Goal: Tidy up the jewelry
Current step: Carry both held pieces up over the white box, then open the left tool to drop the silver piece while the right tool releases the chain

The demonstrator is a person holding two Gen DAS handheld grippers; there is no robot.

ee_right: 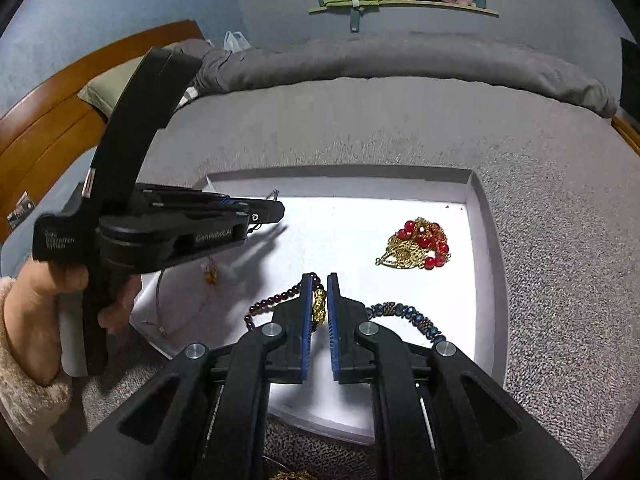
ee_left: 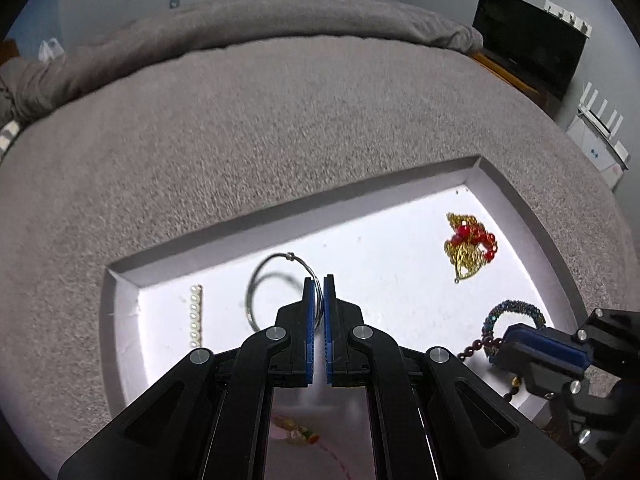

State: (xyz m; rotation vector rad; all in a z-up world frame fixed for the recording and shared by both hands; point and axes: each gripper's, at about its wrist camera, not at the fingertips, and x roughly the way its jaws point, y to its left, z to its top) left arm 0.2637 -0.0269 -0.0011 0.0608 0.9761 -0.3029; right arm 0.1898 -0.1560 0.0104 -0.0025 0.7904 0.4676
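Observation:
A shallow white tray lies on a grey blanket. My left gripper is shut on a thin silver wire bangle and holds it just above the tray floor. My right gripper is shut on the gold charm of a dark red bead bracelet. In the left wrist view the right gripper sits at the tray's right edge by the dark beads. A blue bead bracelet lies right of the right gripper. A red-and-gold piece lies at the tray's far right.
A short row of pearls lies at the tray's left end. A thin red cord with small charms lies under the left gripper. A rolled grey blanket runs behind the tray. A wooden headboard stands far left.

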